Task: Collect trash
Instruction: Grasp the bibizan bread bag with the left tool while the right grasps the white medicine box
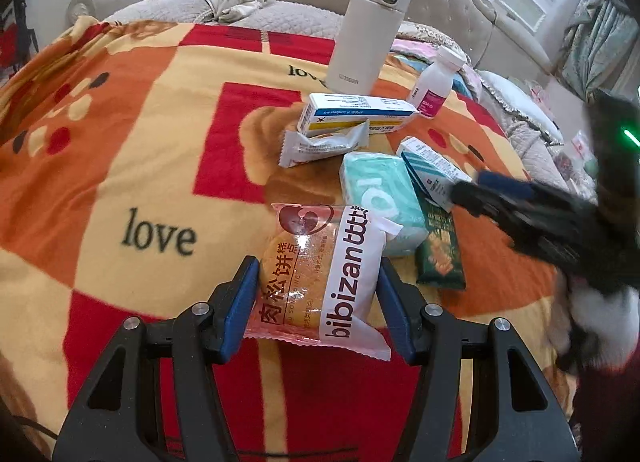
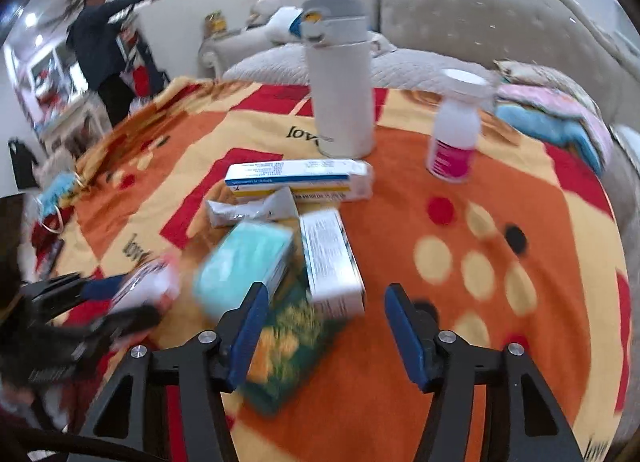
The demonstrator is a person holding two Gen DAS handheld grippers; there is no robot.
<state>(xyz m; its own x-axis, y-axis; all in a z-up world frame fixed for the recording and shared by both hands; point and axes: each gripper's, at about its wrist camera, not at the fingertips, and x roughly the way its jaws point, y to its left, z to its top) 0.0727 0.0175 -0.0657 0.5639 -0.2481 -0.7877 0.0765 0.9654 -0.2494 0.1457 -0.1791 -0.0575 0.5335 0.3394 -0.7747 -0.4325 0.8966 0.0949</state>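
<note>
My left gripper (image 1: 316,302) is open, its jaws on either side of a pink and white bibizan cake packet (image 1: 320,278) that lies on the blanket. Whether the pads touch it I cannot tell. My right gripper (image 2: 324,334) is open and empty, just above a green snack packet (image 2: 296,354) and next to a white and teal carton (image 2: 332,262). It shows blurred at the right of the left wrist view (image 1: 480,189). A silver wrapper (image 1: 320,143), a teal tissue pack (image 1: 380,197) and a blue and yellow medicine box (image 1: 356,111) lie in the cluster.
A white thermos (image 1: 368,25) and a white pill bottle with a pink label (image 1: 434,83) stand upright behind the cluster. The orange and red "love" blanket (image 1: 132,149) covers the surface. A beige sofa (image 2: 480,13) is behind. A person (image 2: 104,49) stands far left.
</note>
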